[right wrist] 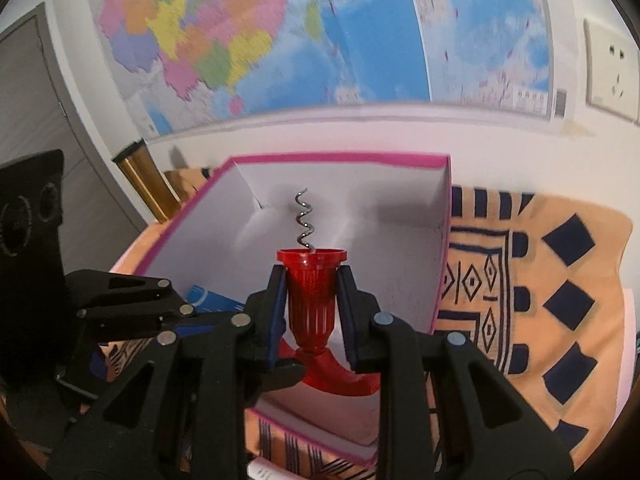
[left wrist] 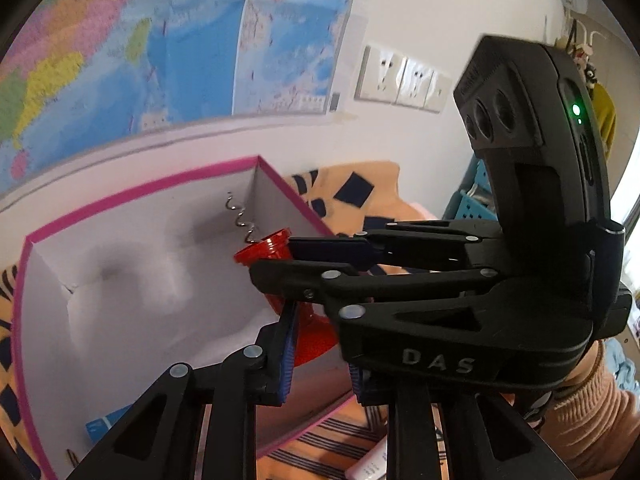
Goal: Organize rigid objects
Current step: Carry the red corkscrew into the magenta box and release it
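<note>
A red plastic corkscrew with a bare metal spiral points away from me over the pink-rimmed white box. My right gripper is shut on its red barrel. In the left wrist view the right gripper crosses from the right, holding the corkscrew above the box. My left gripper sits just beneath it, jaws apart on either side of the corkscrew's red handle wing; I cannot tell whether the pads touch it.
A blue flat item lies inside the box, seen also in the left wrist view. The box rests on an orange patterned cloth. A gold cylinder stands at the back left. A map and sockets cover the wall.
</note>
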The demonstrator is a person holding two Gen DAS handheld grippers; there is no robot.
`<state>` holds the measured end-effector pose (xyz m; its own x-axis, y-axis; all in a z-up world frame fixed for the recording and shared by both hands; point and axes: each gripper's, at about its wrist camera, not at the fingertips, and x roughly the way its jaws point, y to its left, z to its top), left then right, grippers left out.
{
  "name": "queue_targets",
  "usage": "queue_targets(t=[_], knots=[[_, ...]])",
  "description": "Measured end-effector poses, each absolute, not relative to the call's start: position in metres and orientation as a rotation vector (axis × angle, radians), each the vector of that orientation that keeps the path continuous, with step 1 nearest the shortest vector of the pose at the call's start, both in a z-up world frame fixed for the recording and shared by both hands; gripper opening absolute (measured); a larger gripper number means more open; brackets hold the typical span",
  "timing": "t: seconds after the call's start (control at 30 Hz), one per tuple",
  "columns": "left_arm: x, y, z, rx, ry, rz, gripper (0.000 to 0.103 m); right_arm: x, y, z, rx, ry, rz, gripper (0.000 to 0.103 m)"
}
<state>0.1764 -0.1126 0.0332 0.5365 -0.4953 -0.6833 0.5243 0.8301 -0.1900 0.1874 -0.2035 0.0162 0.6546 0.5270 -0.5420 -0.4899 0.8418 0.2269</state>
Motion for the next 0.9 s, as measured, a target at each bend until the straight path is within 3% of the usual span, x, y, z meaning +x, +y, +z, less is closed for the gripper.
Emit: queue_targets(t=[0.23,0.43,0.63,0.9], knots=[[0.186,-0.115,0.024,0.014,0.864,-0.557,0.022,0.196,-0.196,0.005,-0.037,0.660,0.428,0.031],[0.157,-0.101,0.040,0.026,0.770,-0.505,0.024,0.173,-0.215,0.010,0.006,0.620,0.449,0.032],[0.111,-0.078,0.055,0.036,0.665,-0.514,0.036,0.129,-0.232,0.017,0.047,0.557,0.521,0.035],[0.063,-0.077,0.045,0.061,0.674,-0.537,0.039,0.087,-0.250,-0.013,0.108,0.589,0.546,0.040]])
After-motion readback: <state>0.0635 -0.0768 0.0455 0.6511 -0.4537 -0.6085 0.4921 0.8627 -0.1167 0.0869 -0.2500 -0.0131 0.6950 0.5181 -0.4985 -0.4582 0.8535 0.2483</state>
